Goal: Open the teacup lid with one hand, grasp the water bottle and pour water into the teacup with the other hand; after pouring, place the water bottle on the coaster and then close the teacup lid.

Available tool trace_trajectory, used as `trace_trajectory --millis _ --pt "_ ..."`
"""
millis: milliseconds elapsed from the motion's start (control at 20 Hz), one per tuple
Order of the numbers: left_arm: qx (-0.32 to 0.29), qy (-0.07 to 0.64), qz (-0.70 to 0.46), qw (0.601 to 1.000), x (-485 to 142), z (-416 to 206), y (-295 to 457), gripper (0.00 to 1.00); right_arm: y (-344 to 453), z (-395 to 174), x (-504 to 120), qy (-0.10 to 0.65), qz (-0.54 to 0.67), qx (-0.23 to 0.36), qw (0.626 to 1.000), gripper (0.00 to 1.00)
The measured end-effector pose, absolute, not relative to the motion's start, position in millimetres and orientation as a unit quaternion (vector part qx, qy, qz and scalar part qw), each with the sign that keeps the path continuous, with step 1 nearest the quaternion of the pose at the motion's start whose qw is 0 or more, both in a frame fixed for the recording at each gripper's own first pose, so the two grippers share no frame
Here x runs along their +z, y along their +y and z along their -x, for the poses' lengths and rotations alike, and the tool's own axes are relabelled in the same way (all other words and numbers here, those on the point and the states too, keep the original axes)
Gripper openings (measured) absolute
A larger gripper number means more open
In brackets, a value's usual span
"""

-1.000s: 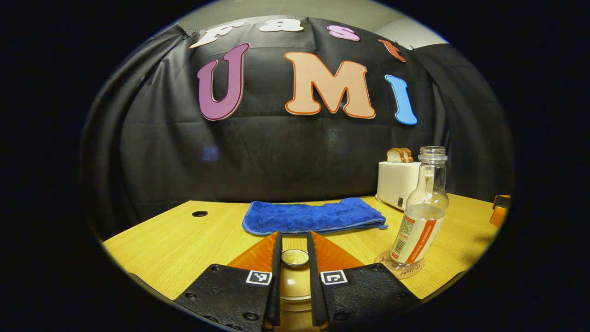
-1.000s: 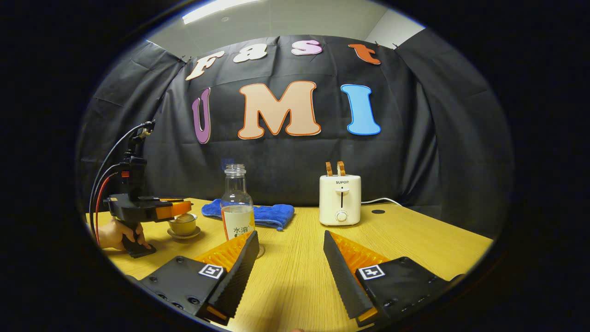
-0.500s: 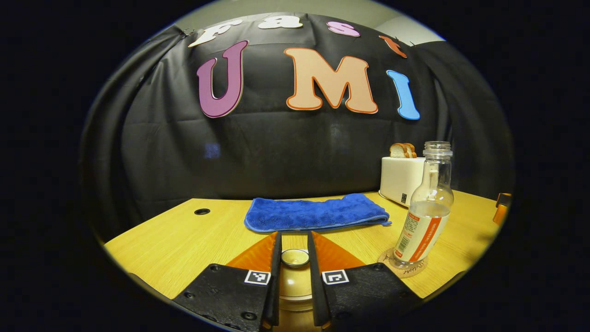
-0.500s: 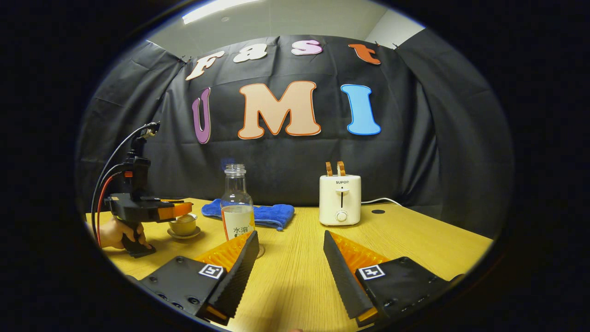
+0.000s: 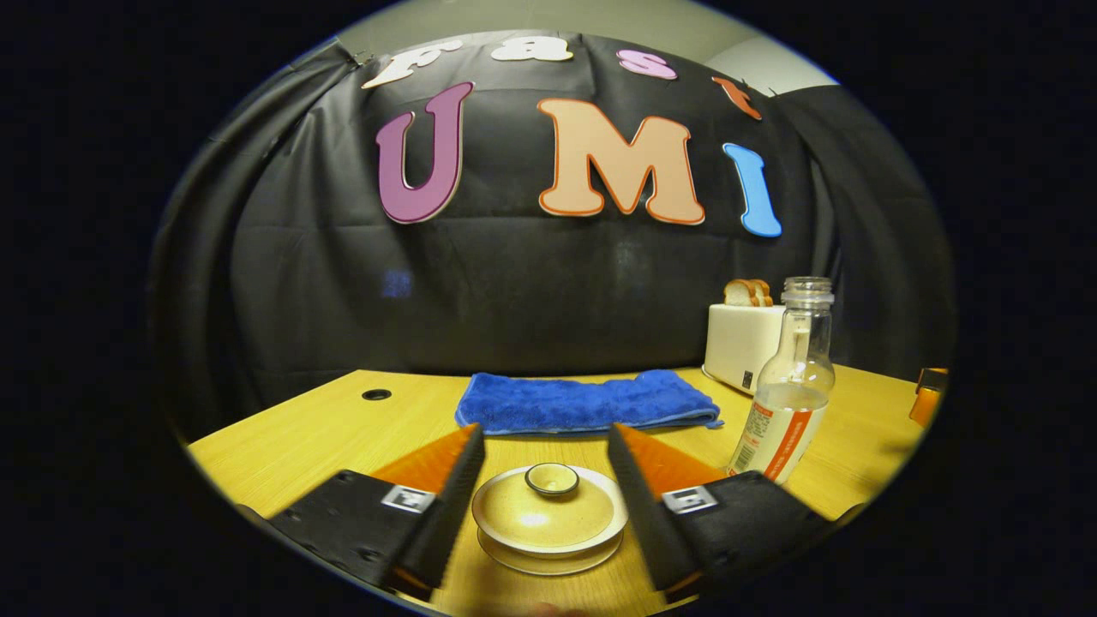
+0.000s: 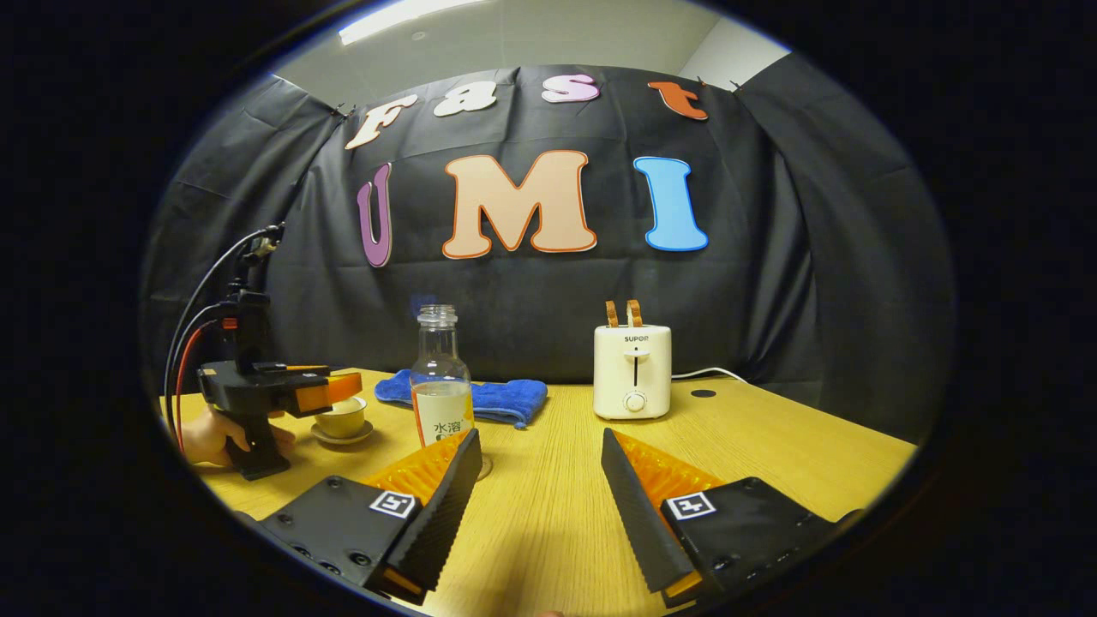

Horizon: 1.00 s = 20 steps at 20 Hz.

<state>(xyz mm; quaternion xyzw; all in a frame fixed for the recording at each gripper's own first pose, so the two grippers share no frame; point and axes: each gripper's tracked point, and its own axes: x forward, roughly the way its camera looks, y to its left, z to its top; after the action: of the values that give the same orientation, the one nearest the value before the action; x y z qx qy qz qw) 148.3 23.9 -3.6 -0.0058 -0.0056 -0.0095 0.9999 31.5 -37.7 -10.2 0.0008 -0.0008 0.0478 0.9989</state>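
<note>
Both tools gape wide; lidded teacup (image 5: 548, 518) closed, water bottle (image 5: 790, 396) part full.

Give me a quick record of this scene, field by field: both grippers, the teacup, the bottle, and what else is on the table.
left gripper: open, either side of the lid
right gripper: open, holding nothing
teacup: lid on, on its saucer
water bottle: upright, uncapped, partly full
table: blue towel, toaster with bread
</note>
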Motion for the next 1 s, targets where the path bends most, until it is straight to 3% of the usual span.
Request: trace_trajectory --millis 50,150,200,250,350,400,1000 --pt "-0.005 0.004 0.006 1.0 -8.1 -148.5 26.0 0.98 -37.9 -31.3 -10.2 -0.001 -0.001 0.048 0.999 0.89" --pt "0.01 0.007 0.007 1.0 -10.3 -139.0 31.9 0.95 -38.1 -31.5 -10.6 -0.001 -0.001 0.048 0.999 0.89" --pt "0.01 0.004 0.007 1.0 -8.3 -132.6 31.7 0.96 -37.9 -31.2 -10.3 -0.001 -0.001 0.048 0.999 0.94" --pt "0.003 0.006 0.008 1.0 -8.8 -123.7 27.5 0.95 -36.1 -29.8 -10.5 -0.001 -0.001 0.048 0.999 0.89" --pt "-0.013 0.002 0.007 1.0 -6.4 -105.5 19.5 0.95 -36.3 -29.8 -10.8 -0.001 -0.001 0.048 0.999 0.94" --pt "-0.015 0.001 0.007 1.0 -5.5 -95.3 17.8 0.94 -36.8 -28.9 -10.9 0.0 0.0 0.046 0.999 0.92" --pt "0.025 0.0 0.004 1.0 -3.1 -2.9 10.6 0.95 -43.6 2.5 -10.0 -0.001 0.001 0.021 1.0 0.89"
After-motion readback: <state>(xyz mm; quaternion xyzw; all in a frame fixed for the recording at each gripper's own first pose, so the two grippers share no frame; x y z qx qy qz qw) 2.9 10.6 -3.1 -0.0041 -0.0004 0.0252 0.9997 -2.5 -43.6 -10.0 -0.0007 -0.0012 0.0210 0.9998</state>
